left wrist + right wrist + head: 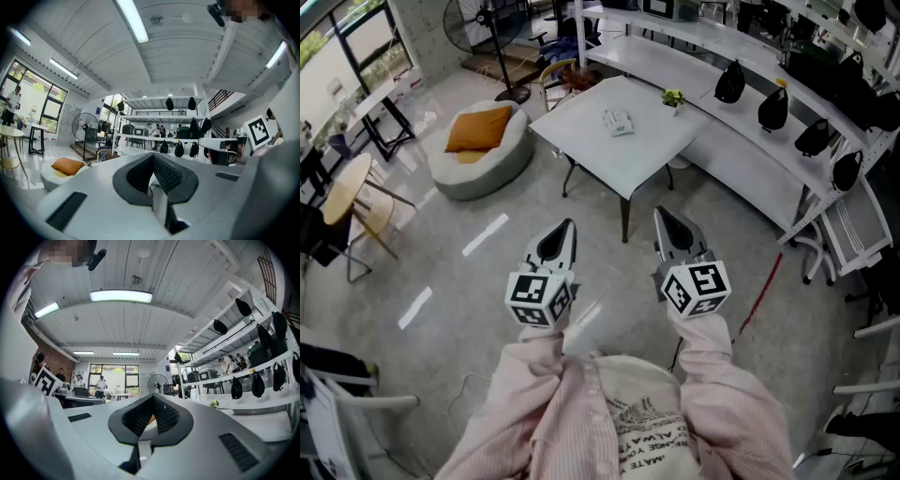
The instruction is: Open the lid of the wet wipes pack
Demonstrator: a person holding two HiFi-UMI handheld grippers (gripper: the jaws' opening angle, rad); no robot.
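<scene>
On the smooth white square table (581,127), up at twelve o'clock and well apart from both grippers, lies the small flat wet wipes pack (619,122). Nothing has touched it, so the whole job looks left to do. The left gripper (566,228) and the right gripper (662,216) are pinched closed on nothing. Their dark pads look bumpy.

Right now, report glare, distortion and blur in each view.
Head view: sharp, evenly lit, with window reflections streaking the floor. Left gripper view: fisheye curvature, dark corners, ceiling light blown out. Right gripper view: same fisheye; ceiling lamp glares.
</scene>
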